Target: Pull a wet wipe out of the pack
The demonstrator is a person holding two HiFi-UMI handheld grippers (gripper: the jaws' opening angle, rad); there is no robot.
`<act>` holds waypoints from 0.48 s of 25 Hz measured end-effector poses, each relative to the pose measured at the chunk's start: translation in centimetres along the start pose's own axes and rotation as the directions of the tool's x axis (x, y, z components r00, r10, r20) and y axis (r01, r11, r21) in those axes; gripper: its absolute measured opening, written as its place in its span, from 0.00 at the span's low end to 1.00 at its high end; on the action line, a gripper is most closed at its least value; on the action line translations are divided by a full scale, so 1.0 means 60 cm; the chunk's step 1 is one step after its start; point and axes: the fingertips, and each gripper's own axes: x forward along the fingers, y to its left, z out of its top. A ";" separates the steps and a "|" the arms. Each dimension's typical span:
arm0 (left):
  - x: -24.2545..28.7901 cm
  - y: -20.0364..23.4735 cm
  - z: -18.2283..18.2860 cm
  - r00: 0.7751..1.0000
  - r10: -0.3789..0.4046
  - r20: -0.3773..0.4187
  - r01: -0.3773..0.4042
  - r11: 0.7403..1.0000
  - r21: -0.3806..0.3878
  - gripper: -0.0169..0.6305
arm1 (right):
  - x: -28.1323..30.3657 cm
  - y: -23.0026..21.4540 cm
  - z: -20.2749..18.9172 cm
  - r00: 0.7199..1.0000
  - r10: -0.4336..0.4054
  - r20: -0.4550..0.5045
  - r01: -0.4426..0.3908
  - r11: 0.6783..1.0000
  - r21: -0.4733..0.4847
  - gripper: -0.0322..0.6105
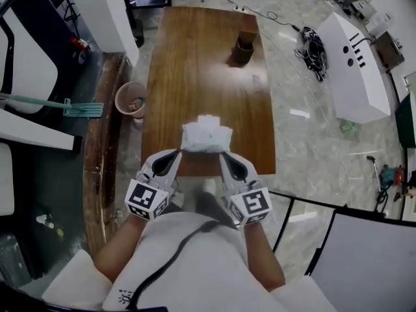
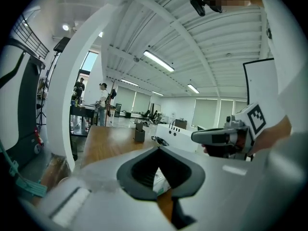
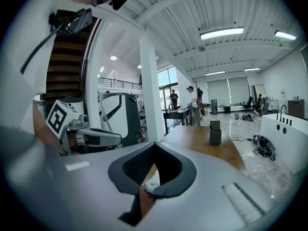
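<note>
Left tool [image 1: 178, 153] and right tool [image 1: 223, 155] both have jaws together, tips meeting, nothing pinched. The wet wipe pack [image 1: 207, 137] lies on the counter [image 1: 201, 64] just ahead of and between the two tool tips; can't tell if they touch it. In each gripper view the tool body hides all but a sliver of the pack, and any wipe sticking out is hard to make out.

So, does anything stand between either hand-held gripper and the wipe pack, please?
Nothing visible does. The wipe pack lies at the near edge of the table, with the left hand-held gripper and the right hand-held gripper close at its sides; the dark holder stands far beyond it.
</note>
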 end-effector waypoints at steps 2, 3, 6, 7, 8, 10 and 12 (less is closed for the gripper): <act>0.023 -0.004 -0.011 0.999 0.021 -0.024 -0.021 1.000 0.003 0.04 | 0.018 -0.016 -0.021 0.999 0.029 -0.035 -0.029 0.999 -0.014 0.06; 0.034 -0.005 -0.017 0.999 0.032 -0.034 -0.032 0.999 0.004 0.04 | 0.028 -0.023 -0.031 0.998 0.044 -0.054 -0.046 0.999 -0.023 0.06; 0.063 -0.007 -0.028 0.997 0.054 -0.052 -0.054 0.999 -0.004 0.04 | 0.049 -0.043 -0.057 0.990 0.093 -0.108 -0.096 0.995 -0.022 0.06; 0.072 -0.009 -0.030 0.997 0.059 -0.053 -0.060 0.998 -0.012 0.04 | 0.054 -0.051 -0.062 0.987 0.106 -0.117 -0.110 0.994 -0.022 0.06; 0.081 -0.010 -0.032 0.996 0.065 -0.053 -0.066 0.998 -0.020 0.04 | 0.060 -0.059 -0.066 0.985 0.118 -0.123 -0.122 0.992 -0.024 0.06; 0.098 -0.010 -0.036 0.995 0.082 -0.057 -0.084 0.996 -0.032 0.04 | 0.070 -0.073 -0.076 0.981 0.138 -0.137 -0.142 0.990 -0.024 0.06; 0.113 -0.010 -0.043 0.993 0.099 -0.065 -0.102 0.994 -0.039 0.04 | 0.079 -0.083 -0.086 0.975 0.157 -0.155 -0.163 0.986 -0.027 0.06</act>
